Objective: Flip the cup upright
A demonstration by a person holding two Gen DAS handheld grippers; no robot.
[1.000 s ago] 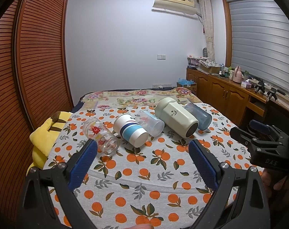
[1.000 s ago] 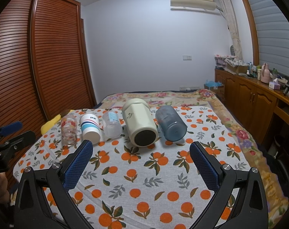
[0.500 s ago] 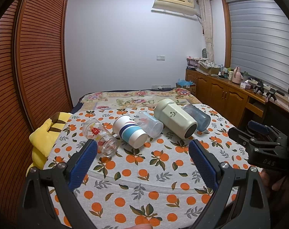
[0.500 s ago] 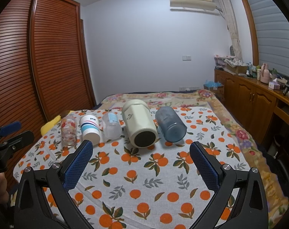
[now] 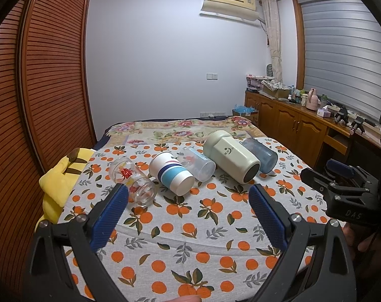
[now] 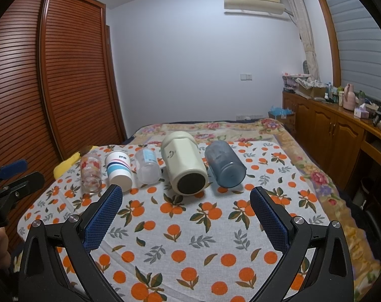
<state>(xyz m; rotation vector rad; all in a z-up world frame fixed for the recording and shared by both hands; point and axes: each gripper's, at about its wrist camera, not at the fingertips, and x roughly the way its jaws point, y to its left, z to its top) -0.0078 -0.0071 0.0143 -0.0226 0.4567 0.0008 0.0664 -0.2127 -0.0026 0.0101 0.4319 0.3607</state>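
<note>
Little has shifted since a second ago: in the left wrist view the row of cups sits a touch lower and nearer, so the left gripper has eased forward; the right wrist view looks unchanged.

Five cups lie on their sides in a row across the middle of both frames, on an orange-print cloth. From frame left to right in the right wrist view: a clear glass with red print, a white cup with blue stripes, a clear plastic cup, a large cream cup and a blue tinted cup. Each long axis runs roughly toward the camera. Neighbours lie just beside one another.

The right gripper hovers with fingers spread wide apart, empty, the cream cup straight ahead between its fingertips. The left gripper, also spread apart and empty, faces the striped cup, with the glass just beyond its left fingertip.

Which cup is meant cannot be told. Bare cloth fills the lower frame, giving open room; the cloth's edge falls away at frame left.
</note>
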